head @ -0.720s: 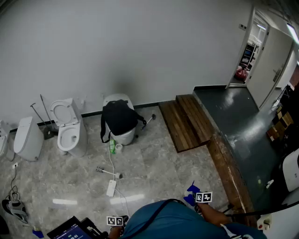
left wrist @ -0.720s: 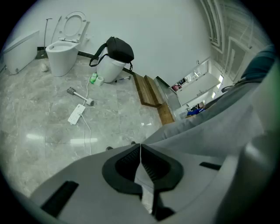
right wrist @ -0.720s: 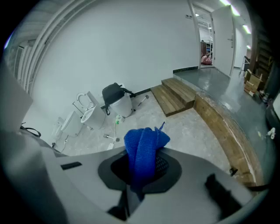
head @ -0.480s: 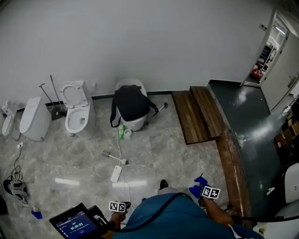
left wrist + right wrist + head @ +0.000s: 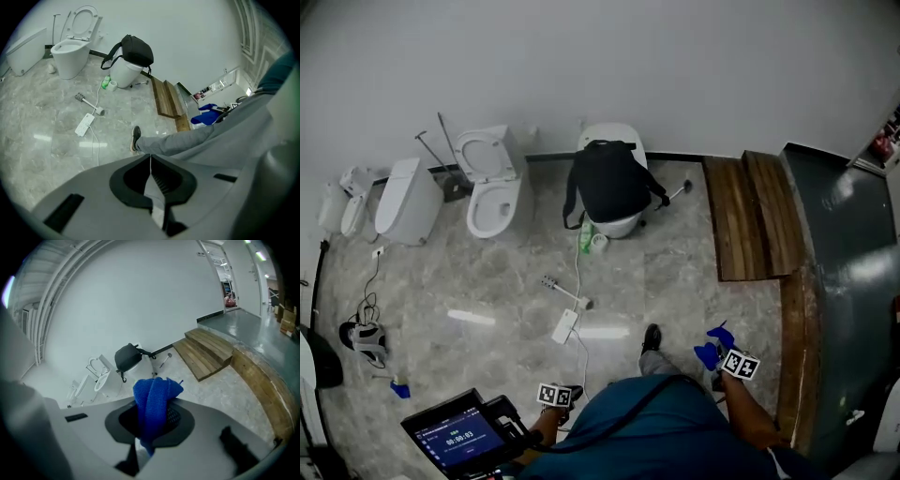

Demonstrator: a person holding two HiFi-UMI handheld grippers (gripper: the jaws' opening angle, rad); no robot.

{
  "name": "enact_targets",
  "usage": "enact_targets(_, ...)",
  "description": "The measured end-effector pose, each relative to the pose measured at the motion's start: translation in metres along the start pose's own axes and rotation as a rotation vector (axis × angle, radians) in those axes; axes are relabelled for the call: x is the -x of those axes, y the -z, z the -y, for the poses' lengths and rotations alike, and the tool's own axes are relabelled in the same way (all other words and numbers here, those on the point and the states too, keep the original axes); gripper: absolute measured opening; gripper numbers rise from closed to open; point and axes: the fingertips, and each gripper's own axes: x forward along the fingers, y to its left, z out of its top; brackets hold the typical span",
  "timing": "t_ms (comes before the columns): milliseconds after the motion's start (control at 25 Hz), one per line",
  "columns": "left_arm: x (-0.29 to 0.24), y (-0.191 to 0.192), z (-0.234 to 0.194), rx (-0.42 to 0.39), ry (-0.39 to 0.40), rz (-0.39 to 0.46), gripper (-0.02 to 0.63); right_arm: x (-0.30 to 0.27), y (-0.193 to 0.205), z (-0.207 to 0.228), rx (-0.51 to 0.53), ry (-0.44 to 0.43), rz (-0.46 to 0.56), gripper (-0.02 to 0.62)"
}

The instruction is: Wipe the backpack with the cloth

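Observation:
A black backpack (image 5: 610, 182) is draped over a white toilet (image 5: 614, 225) by the far wall; it also shows as the backpack (image 5: 136, 50) in the left gripper view and the backpack (image 5: 126, 357) in the right gripper view. My right gripper (image 5: 713, 348) is low at the right, shut on a blue cloth (image 5: 153, 404) that bunches out of its jaws. The cloth (image 5: 711, 345) is far from the backpack. My left gripper (image 5: 555, 397) is at the bottom centre, shut with nothing in it.
A second toilet (image 5: 490, 184) with its lid up and a third fixture (image 5: 405, 198) stand left. A green bottle (image 5: 586, 238), a brush (image 5: 553, 285) and a white power strip (image 5: 564, 326) with cable lie on the marble floor. A wooden step (image 5: 755, 214) is at right. A tablet (image 5: 456, 436) sits lower left.
The head view has swung right to left: the backpack and toilets now sit further right and lower in frame, and the doorway has left the view. Both grippers stay low, cloth still held.

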Motion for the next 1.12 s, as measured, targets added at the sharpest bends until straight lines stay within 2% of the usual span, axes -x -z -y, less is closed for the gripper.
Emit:
enact_targets(160,0.006,-0.066,0.009,-0.052,-0.053,-0.014,0.014,-0.06,-0.069,-0.016,0.017,-0.096,0.006,0.028)
enact_targets(320,0.021,-0.17,0.031,-0.064,-0.074,0.117,0.014,-0.116,-0.132,-0.031,0.076,-0.176,-0.023,0.028)
enact_targets(400,0.024,-0.209,0.042,-0.072,-0.079,0.158,0.014,-0.142,-0.158,-0.041,0.092,-0.205,-0.034,0.028)
enact_targets(640,0.011,-0.257,0.053,-0.103,-0.08,0.124,0.014,-0.202,-0.213,-0.097,0.147,-0.308,-0.036,0.028)
enact_targets(800,-0.008,-0.268,0.034,-0.053,-0.078,0.084,0.014,-0.236,-0.236,-0.138,0.219,-0.366,-0.076,0.028)
enact_targets(920,-0.029,-0.286,0.013,0.001,-0.062,0.052,0.014,-0.256,-0.256,-0.165,0.315,-0.394,-0.128,0.027)
enact_targets(1120,-0.045,-0.372,-0.031,-0.002,-0.01,0.057,0.014,-0.312,-0.327,-0.226,0.403,-0.368,-0.204,0.028)
